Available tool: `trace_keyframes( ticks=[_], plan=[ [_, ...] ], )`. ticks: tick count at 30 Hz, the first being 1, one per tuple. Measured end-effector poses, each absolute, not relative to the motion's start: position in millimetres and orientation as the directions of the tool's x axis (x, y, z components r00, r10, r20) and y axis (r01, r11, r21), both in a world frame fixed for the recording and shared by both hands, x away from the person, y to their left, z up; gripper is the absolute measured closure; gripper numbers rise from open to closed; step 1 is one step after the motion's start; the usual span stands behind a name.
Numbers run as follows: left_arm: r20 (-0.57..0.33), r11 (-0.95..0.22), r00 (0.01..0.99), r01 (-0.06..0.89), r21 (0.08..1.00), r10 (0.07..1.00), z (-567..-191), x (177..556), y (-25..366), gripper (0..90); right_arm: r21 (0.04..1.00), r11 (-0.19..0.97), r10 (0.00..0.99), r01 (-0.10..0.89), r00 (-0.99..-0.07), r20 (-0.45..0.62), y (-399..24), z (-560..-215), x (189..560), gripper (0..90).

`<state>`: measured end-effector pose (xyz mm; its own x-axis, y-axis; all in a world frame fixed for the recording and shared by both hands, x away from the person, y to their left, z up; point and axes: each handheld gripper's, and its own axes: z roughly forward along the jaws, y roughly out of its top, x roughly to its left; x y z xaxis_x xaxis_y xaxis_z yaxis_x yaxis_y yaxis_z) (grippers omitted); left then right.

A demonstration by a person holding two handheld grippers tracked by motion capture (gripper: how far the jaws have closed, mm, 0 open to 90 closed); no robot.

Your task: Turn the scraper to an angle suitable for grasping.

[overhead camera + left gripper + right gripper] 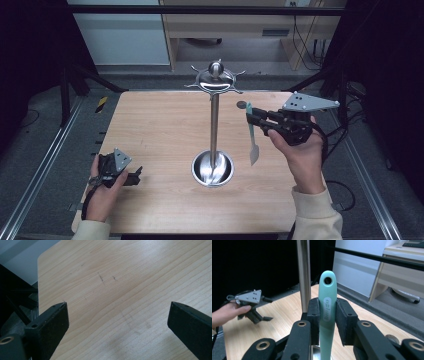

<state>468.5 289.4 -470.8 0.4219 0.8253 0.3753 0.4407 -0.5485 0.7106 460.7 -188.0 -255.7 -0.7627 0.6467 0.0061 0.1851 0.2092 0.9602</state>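
A chrome utensil stand point(214, 125) rises from a round base point(212, 168) at the table's middle, with a ring of hooks point(215, 80) at its top. My right gripper point(250, 116) is to the right of the pole, shut on the teal handle of a utensil point(251, 137) whose pale blade hangs down. In the right gripper view the pads clamp the handle point(327, 302) below its hanging hole, and the pole point(303, 275) stands just behind on the left. My left gripper point(137, 175) rests low at the table's front left, open, with bare wood between its jaws point(117, 322).
The wooden table point(160, 130) has a small dark disc point(242, 104) lying near its back right, behind the right gripper. Black frame rails run along both sides. A desk and cables stand beyond the far edge.
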Motion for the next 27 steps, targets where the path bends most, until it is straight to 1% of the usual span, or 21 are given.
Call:
trace_keyframes(
  ticks=[9, 21, 24, 27],
  plan=[
    [0.376, -0.55, 0.423, 0.442, 0.709, 0.825, -471, 469, 289, 3.3, 0.975, 0.158, 0.637, 0.158, -0.771, 0.022, -188, -249, 456, 74.3],
    [0.378, -0.551, 0.42, 0.448, 0.704, 0.825, -472, 468, 291, 3.3, 0.98, 0.167, 0.626, 0.105, -0.779, -0.023, -185, -226, 450, 74.3],
    [0.38, -0.553, 0.42, 0.452, 0.7, 0.824, -473, 468, 291, 3.3, 0.984, 0.145, 0.622, 0.1, -0.783, -0.013, -190, -219, 453, 74.3],
    [0.378, -0.55, 0.417, 0.453, 0.702, 0.826, -473, 468, 291, 3.3, 0.986, 0.128, 0.624, 0.105, -0.781, 0.002, -191, -220, 458, 74.3]
  ],
)
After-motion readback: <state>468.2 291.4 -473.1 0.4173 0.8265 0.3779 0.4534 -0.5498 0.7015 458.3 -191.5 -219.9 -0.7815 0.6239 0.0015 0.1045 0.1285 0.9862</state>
